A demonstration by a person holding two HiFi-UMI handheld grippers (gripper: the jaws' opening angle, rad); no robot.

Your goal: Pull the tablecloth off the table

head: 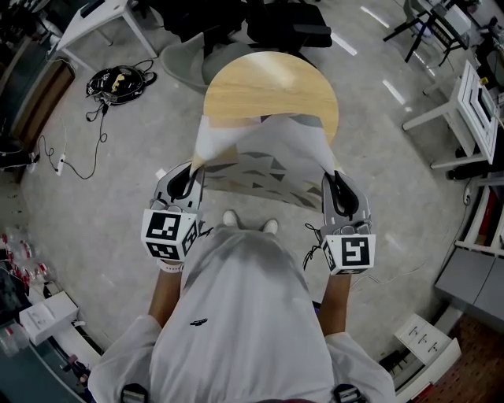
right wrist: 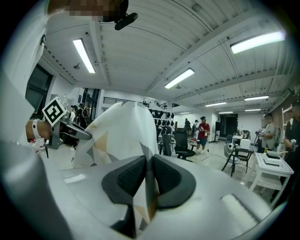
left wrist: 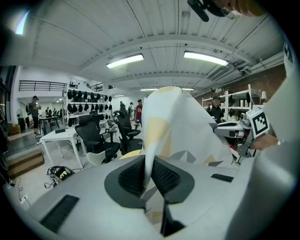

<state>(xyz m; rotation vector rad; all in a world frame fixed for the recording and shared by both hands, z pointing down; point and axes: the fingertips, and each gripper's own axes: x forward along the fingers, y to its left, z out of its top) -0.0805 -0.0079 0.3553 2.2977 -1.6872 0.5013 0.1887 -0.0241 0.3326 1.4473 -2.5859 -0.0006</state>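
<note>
In the middle of the head view, the white cloth with grey and yellow triangles hides the near part of the round, light wooden table. At the upper left, a white desk is cut off by the edge. Far-off people in both gripper views are too small to make out.

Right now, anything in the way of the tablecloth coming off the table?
Nothing visible. The left tool and right tool grip the tablecloth at its near edge; the table is bare wood beyond it.
</note>
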